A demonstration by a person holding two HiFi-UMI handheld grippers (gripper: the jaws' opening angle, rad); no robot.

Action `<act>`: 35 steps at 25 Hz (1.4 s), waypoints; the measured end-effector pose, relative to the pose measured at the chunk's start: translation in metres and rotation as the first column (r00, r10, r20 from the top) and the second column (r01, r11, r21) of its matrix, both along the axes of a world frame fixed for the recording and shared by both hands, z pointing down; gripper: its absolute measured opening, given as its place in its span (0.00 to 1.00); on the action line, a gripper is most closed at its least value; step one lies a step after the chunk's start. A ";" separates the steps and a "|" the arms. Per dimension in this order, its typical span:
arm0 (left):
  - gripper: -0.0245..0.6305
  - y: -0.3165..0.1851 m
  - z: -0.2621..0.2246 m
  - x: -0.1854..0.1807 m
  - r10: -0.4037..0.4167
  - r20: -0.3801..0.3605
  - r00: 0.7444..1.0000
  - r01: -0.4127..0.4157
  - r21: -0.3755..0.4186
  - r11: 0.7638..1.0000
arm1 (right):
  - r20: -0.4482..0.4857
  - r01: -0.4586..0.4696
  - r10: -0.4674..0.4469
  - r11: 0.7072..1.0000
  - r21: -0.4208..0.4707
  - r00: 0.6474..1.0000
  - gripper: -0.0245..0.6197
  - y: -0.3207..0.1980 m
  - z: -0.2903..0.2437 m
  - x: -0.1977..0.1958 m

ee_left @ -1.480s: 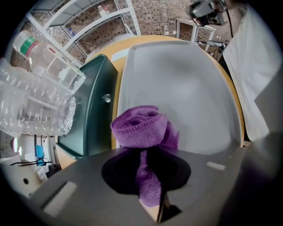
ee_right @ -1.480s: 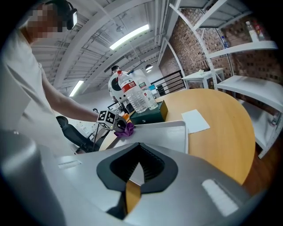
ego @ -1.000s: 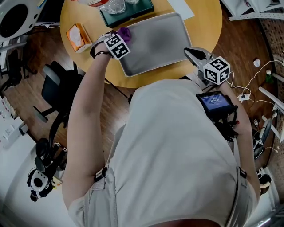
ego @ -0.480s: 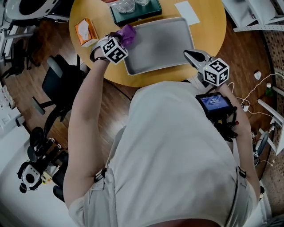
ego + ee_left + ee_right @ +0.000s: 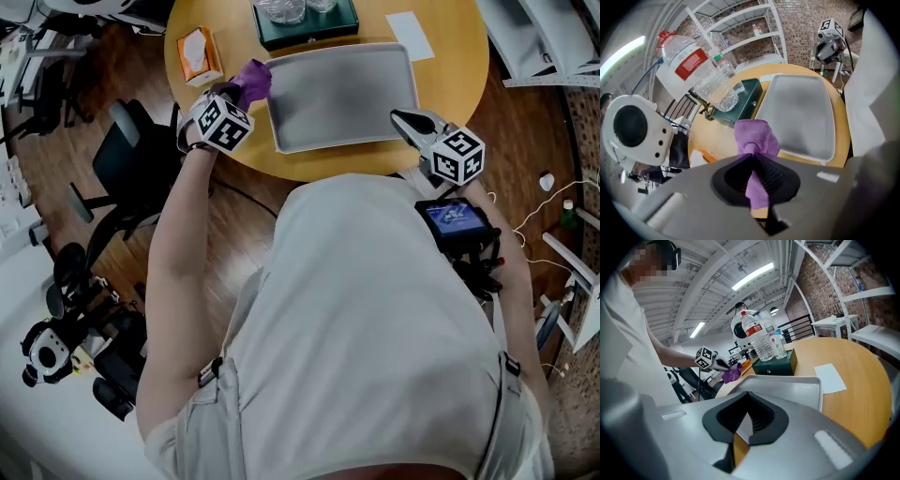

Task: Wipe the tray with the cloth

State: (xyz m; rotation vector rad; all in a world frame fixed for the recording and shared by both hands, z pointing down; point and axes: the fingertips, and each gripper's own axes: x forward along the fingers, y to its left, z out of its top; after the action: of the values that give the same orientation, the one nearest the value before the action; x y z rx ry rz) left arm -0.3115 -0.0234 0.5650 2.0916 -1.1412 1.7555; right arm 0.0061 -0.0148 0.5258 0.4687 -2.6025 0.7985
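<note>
Round yellow table [image 5: 450, 84], grey tray [image 5: 337, 94] lying flat near its front edge, bare. Left gripper [image 5: 232, 94] sits off the tray's left far corner, pointing steeply down. Its jaws have just been closing and are clamped on the purple cloth [image 5: 251, 81]. The cloth bunches out past the tips, and a strip of it runs back between the pads. In the right gripper view the cloth looks raised above the table, just beside the tray's corner and not on the tray.

Right gripper [image 5: 401, 117] is over the tray's right near corner. Its jaws are closed tip to tip, with nothing between them.

Behind the tray stands a dark green box [image 5: 305, 28] with clear bottles [image 5: 693, 70] on it. An orange packet [image 5: 199, 54] lies to its left, a white paper [image 5: 410, 36] to its right.
</note>
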 end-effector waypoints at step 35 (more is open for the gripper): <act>0.12 0.098 0.074 -0.006 -0.354 -0.100 0.930 0.343 -0.115 0.932 | 0.010 0.064 -0.065 0.997 0.040 0.998 0.04 -0.004 -0.010 -0.017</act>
State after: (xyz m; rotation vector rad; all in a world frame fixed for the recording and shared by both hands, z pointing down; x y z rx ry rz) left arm -0.3173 0.0745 0.6393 1.7779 -1.2746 1.4688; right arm -0.0105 -0.0190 0.5158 0.3900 -2.6340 0.7323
